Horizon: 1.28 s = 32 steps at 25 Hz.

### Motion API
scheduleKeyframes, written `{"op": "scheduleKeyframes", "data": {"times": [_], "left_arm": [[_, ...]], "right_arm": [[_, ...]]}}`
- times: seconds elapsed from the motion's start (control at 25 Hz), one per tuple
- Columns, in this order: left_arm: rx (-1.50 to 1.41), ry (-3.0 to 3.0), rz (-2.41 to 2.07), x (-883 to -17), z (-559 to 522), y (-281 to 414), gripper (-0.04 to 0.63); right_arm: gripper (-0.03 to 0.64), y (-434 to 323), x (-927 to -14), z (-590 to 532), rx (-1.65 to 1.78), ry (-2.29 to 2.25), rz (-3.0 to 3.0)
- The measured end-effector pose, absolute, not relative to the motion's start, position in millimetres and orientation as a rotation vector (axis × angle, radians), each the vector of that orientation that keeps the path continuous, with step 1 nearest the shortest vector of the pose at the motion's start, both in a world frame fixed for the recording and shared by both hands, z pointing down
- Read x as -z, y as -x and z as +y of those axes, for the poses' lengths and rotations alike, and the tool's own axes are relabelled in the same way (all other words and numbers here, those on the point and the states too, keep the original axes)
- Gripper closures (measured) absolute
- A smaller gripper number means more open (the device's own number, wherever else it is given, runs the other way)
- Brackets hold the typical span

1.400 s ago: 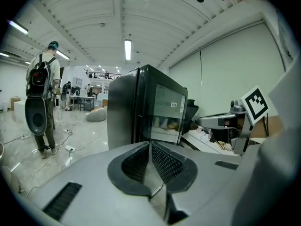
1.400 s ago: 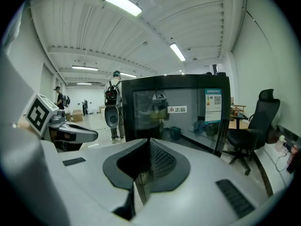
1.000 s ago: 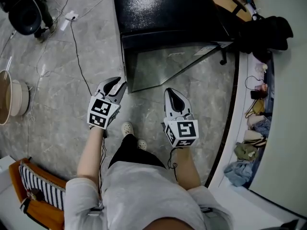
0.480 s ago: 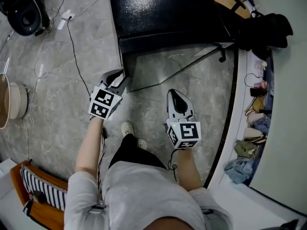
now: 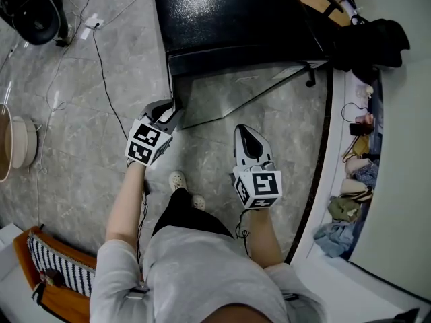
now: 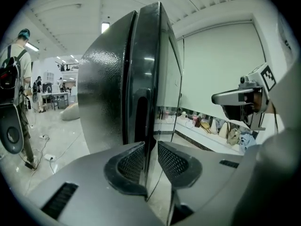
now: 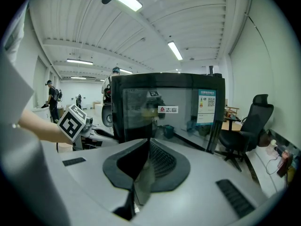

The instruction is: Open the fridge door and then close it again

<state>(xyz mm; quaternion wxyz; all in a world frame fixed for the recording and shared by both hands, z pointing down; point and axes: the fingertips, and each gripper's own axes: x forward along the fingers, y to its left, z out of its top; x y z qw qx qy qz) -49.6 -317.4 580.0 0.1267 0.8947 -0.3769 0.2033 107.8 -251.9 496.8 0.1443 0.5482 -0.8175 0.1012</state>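
A black fridge (image 5: 229,12) stands ahead of me, its glass door (image 5: 242,93) facing me. My left gripper (image 5: 165,111) is at the door's left edge. In the left gripper view that edge (image 6: 146,79) runs straight between the two mesh pads of the left gripper (image 6: 150,161). The jaws have just been closing, and the pads now sit against the edge on both sides. My right gripper (image 5: 246,138) hangs in the air in front of the door, apart from it. In its own view the right gripper (image 7: 143,166) is shut with nothing in it, and the fridge (image 7: 164,107) is straight ahead.
Cables (image 5: 101,59) trail over the tiled floor at the left. A black office chair (image 7: 249,121) is right of the fridge. A ledge (image 5: 323,180) with bags runs along the right wall. A person with a backpack (image 6: 14,79) stands far left.
My left gripper has moved forward and slightly right to the door's left edge, then held there. The right gripper has stayed where it was.
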Motion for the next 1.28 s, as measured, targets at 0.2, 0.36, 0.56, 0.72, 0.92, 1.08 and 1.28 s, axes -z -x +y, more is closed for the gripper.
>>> {"op": "scheduleKeyframes", "data": {"times": [0.2, 0.36, 0.56, 0.72, 0.92, 1.08, 1.28], "left_arm": [[-0.595, -2.588, -1.091, -580.5, -318.9, 49.4, 0.509], [-0.609, -2.570, -1.103, -580.0, -317.7, 48.8, 0.516], [-0.620, -2.527, -1.157, -580.0, -314.8, 50.5, 0.518], [-0.628, -2.506, -1.185, -578.8, -309.7, 50.0, 0.518], [-0.609, -2.587, -1.068, -578.0, -256.4, 22.3, 0.534], [-0.615, -2.593, -1.087, -577.4, -218.2, -1.7, 0.543], [-0.631, -2.556, -1.150, -578.7, -191.4, -20.4, 0.546]], "right_arm": [[0.592, -106.7, -495.8, -250.7, -0.294, -1.577, -2.361], [0.591, -106.7, -494.5, -246.4, -0.296, -1.578, -2.363], [0.592, -106.5, -490.3, -238.4, -0.284, -1.583, -2.367], [0.591, -113.5, -488.1, -231.9, -0.285, -1.601, -2.357], [0.592, -127.2, -486.2, -226.4, -0.291, -1.636, -2.347], [0.591, -138.8, -481.0, -217.6, -0.276, -1.649, -2.342], [0.591, -151.7, -476.8, -203.6, -0.274, -1.689, -2.329]]}}
